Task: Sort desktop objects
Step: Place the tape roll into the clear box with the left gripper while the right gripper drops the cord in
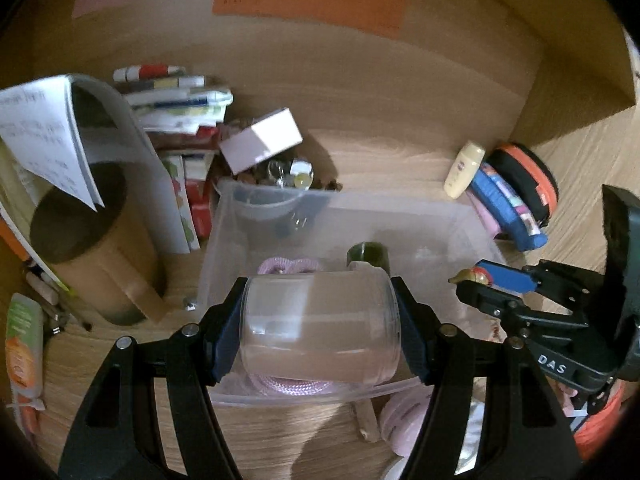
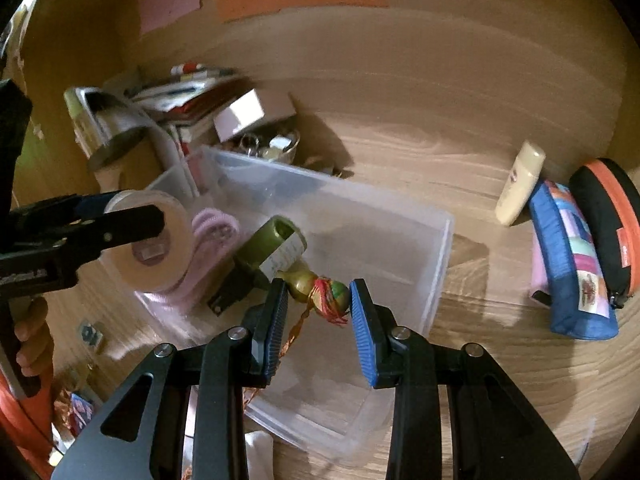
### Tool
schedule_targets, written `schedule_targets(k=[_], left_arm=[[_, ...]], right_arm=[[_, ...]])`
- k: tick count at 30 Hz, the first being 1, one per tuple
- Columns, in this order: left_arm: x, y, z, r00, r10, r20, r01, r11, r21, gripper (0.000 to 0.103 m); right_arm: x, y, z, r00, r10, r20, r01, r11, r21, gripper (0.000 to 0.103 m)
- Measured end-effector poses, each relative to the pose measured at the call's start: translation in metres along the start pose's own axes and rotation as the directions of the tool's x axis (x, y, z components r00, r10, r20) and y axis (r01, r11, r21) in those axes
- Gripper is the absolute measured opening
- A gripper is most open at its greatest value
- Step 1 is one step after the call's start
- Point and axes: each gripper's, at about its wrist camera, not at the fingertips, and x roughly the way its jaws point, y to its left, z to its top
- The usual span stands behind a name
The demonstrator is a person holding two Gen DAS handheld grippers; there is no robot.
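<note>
Left wrist view: your left tongs [image 1: 320, 320] clamp a clear jar [image 1: 322, 328] on its side, held over the plastic bin [image 1: 472, 216] on the surface, likely for dropping in beside the pink cord [image 1: 288, 266]. Right wrist view: your right tongs [image 2: 318, 296] sit part open over the bin, a small gourd charm [image 2: 320, 290] between the pads; whether they pinch it, I cannot tell.

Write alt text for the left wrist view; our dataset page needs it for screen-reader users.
The left claw grips a clear glass jar on its side above a clear plastic bin holding pink cord and a green bottle. At right, the right claw holds a small colorful gourd charm; books and a cardboard tube crowd the wooden desk's left.
</note>
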Motion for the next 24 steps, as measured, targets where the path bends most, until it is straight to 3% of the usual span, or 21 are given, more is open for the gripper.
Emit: schedule_targets(k=[16, 21, 24], left_arm=[[0.012, -0.001, -0.008, 0.998, 0.018, -0.053, -0.018, 1.0, 0.011, 0.067], [0.011, -0.001, -0.007, 0.998, 0.016, -0.065, -0.016, 1.0, 0.006, 0.067], [0.004, -0.001, -0.005, 0.998, 0.013, -0.054, -0.013, 1.0, 0.004, 0.067]], right_arm=[[0.015, 0.011, -0.006, 0.998, -0.027, -0.065, 0.024, 0.999, -0.048, 0.03], [0.014, 0.011, -0.004, 0.997, -0.021, -0.068, 0.018, 0.999, -0.043, 0.047], [0.005, 0.013, -0.003, 0.999, -0.018, -0.049, 0.016, 0.999, -0.042, 0.05]])
